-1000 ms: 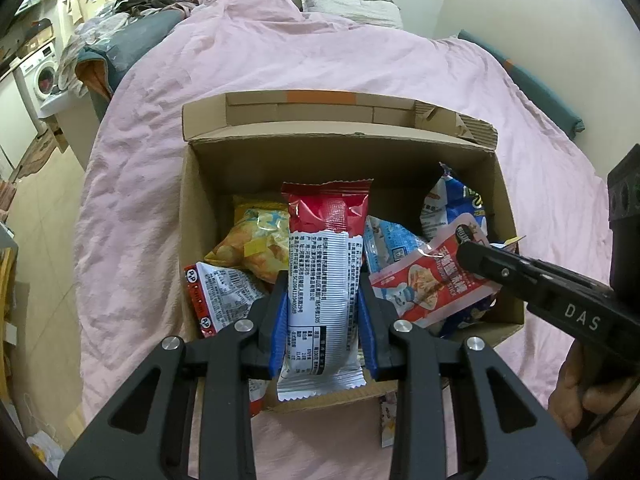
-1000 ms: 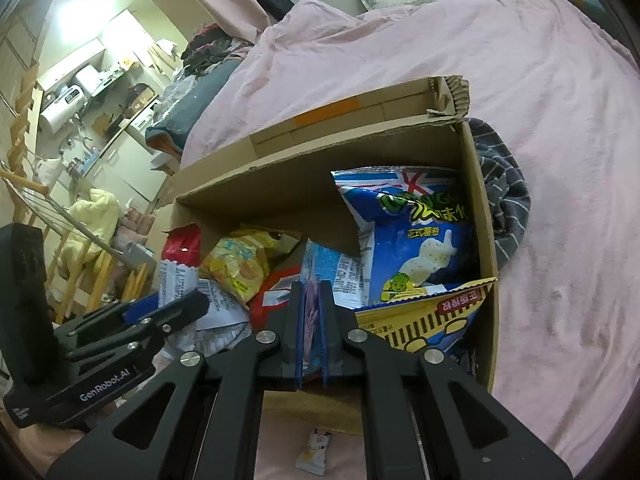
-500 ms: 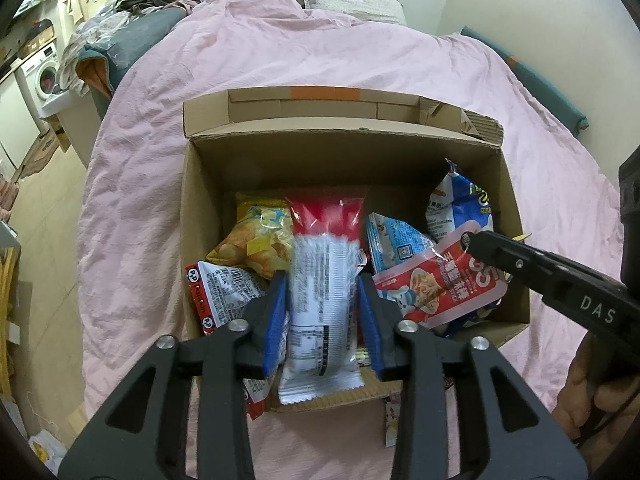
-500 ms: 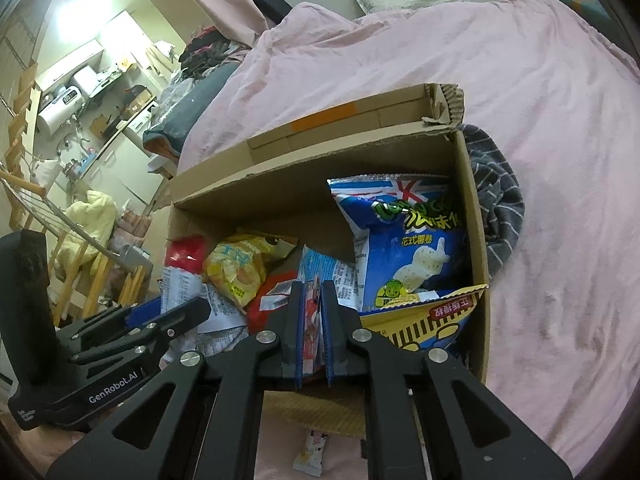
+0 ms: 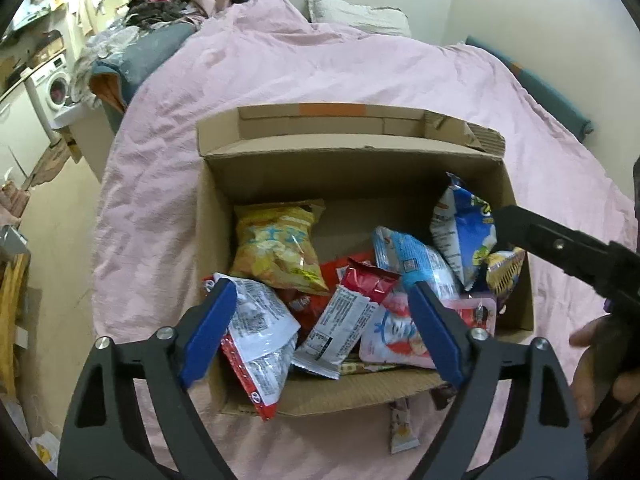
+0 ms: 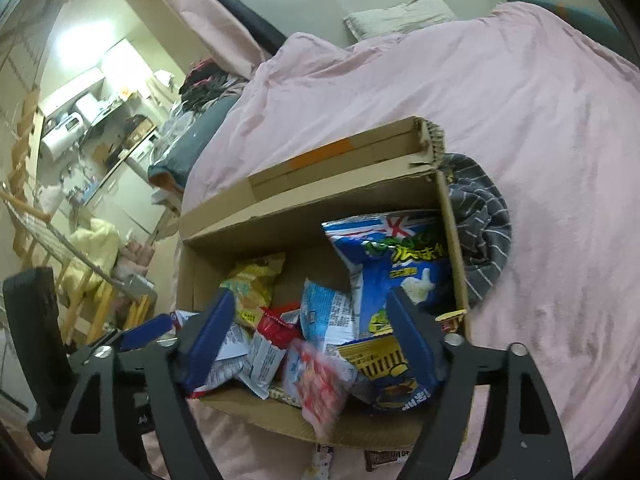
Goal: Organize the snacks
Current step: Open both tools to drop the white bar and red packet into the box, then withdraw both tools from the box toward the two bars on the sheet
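Left wrist view is showing the left gripper (image 5: 320,320) spreading wide, the red-and-white packet (image 5: 340,328) lying loose between its pads in the cardboard box (image 5: 352,160), while the right gripper (image 6: 308,336) is likewise gaping over a seemingly falling, blurred pink packet (image 6: 320,392).

Open cardboard box (image 5: 208,216) on the bed, stuffed with snack packs: yellow chip bag (image 5: 276,250) at the back left, blue bag (image 6: 400,264) upright against the right wall, red-and-white packet (image 5: 344,320) lying loose up front.
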A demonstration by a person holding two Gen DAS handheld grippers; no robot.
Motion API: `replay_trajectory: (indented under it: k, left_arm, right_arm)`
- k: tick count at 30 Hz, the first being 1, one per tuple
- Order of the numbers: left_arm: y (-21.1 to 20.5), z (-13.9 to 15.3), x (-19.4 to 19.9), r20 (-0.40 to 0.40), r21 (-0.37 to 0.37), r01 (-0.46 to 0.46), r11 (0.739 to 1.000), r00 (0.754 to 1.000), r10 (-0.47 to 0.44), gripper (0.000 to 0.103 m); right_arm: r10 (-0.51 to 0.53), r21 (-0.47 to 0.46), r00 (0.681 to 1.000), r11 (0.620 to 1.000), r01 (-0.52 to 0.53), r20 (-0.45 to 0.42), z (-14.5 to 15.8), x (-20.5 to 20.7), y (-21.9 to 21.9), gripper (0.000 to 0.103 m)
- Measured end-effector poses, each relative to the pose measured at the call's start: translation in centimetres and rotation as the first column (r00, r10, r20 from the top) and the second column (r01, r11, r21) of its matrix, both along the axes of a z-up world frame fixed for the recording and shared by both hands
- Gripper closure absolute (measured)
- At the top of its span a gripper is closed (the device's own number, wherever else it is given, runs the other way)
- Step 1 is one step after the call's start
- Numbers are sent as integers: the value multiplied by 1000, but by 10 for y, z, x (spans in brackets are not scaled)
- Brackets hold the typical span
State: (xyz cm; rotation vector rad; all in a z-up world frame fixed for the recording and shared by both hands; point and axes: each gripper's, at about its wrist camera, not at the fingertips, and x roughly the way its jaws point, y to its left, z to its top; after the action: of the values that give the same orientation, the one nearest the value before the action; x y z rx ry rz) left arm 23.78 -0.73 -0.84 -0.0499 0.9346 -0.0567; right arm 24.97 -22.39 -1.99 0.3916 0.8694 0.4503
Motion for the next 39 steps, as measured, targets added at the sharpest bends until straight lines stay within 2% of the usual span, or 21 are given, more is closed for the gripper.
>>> replay_trajectory:
  k: [4,14,21,23,25,27,31,34,39]
  left_arm:
    - [3,0,1,-2,-11,-10,1000,1000,10,17]
    - [3,4,-2,22,-20,-5,1000,1000,5,17]
    - [13,9,-6,37,-45,-51,998,998,53,17]
    - [17,11,-7,42,-69,-65,995,997,68,17]
    - [25,15,-12,57,-132,-92,987,993,100,17]
    - [29,21,-15,71,-146,-104,984,991,115,17]
    - [34,29,-24,100,-144,-119,982,986,134,10]
    - [42,35,-33,120,-161,-140,977,980,160,9]
    - [47,41,-46,130,-133,-145,980,978,162,9]
  right_arm:
    - [-17,-4,1000,1000,17,-1,-1,0,-3,5]
    - [-23,-7,1000,1000,23,11,1,0,-4,5]
    - [-33,-12,999,999,33,22,5,-5,-9,4]
    - [-33,-17,999,999,33,29,7,-7,-11,4]
    - [-34,-17,999,999,34,37,10,-10,-13,4]
    - [-41,-17,998,999,41,43,12,-15,-16,4]
    - [-49,-7,998,999,49,43,17,-24,-21,4]
    - [-51,-17,997,999,52,52,21,-32,-21,4]
    - [-27,-66,996,997,33,83,28,-46,-16,0]
